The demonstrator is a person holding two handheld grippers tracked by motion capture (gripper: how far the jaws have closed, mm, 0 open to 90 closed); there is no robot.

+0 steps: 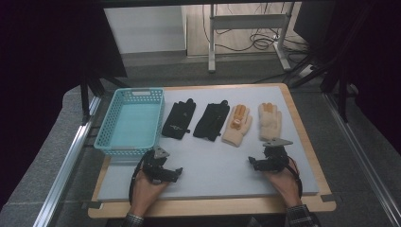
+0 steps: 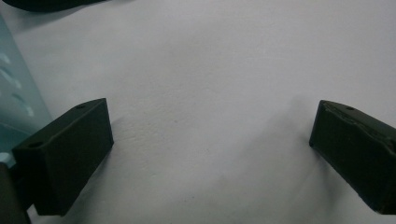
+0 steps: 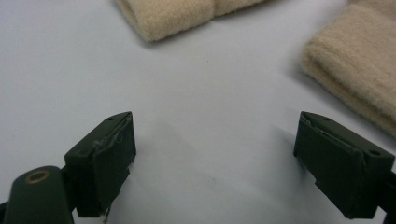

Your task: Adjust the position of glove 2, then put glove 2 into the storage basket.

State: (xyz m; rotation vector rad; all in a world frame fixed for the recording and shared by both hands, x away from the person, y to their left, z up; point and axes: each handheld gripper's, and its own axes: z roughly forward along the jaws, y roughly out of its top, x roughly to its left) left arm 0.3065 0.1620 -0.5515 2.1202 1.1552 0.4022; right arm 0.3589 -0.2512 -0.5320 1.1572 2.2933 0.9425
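Observation:
Four gloves lie in a row across the grey mat (image 1: 213, 161): two black gloves (image 1: 179, 119) (image 1: 212, 121) and two cream gloves (image 1: 237, 125) (image 1: 270, 120) with orange fingertips. My left gripper (image 1: 163, 166) rests low on the mat just in front of the teal basket (image 1: 131, 122), jaws wide apart with bare mat between them (image 2: 210, 135). My right gripper (image 1: 265, 158) sits open on the mat just below the right cream glove. In the right gripper view the cuffs of both cream gloves (image 3: 173, 16) (image 3: 359, 65) lie just ahead of its fingertips (image 3: 116, 140).
The teal basket stands empty at the table's left; its wall (image 2: 16, 102) shows beside my left gripper. A wooden board (image 1: 302, 123) frames the mat. Metal rails (image 1: 71, 156) run along both sides of the table. A desk frame and cables (image 1: 250, 42) stand on the floor beyond.

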